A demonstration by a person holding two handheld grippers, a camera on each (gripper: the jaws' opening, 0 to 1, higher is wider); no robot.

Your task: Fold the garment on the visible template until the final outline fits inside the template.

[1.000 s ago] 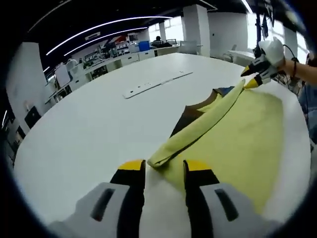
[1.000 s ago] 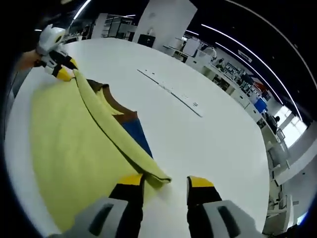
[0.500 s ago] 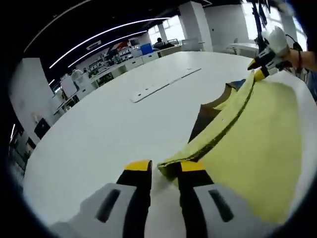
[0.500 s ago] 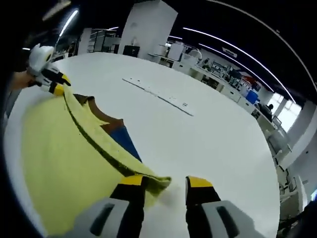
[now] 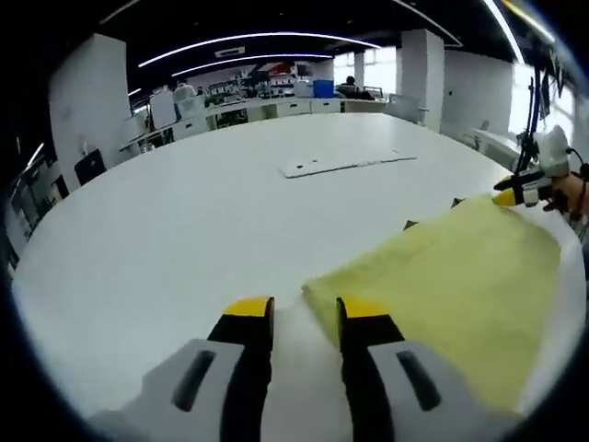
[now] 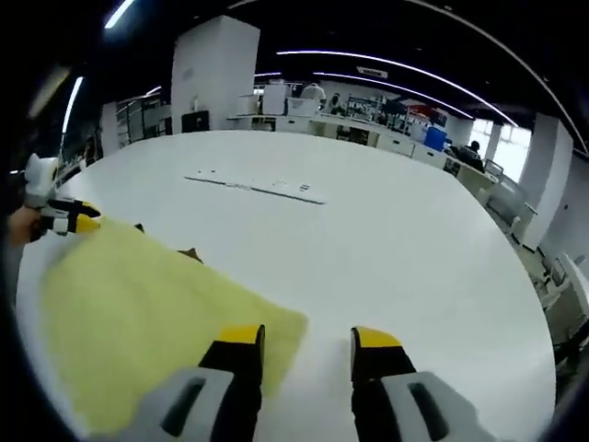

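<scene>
Yellow garment [image 5: 451, 276] lies spread flat on the big white table [image 5: 166, 230], one folded layer, with small dark bits of the template [image 5: 410, 224] peeking past its far edge. Left gripper [image 5: 294, 308] sits at one near corner, jaws narrowly apart with nothing between them. Right gripper [image 6: 308, 339] sits at the other corner, jaws also parted and empty. A long white strip [image 6: 253, 187] lies well beyond.

- Left gripper view sat low, close over the white table [image 5: 166, 230], facing across it.
- Right gripper view faced back from the opposite end.
- Both shared the yellow garment [image 5: 451, 276] [image 6: 138, 313].
</scene>
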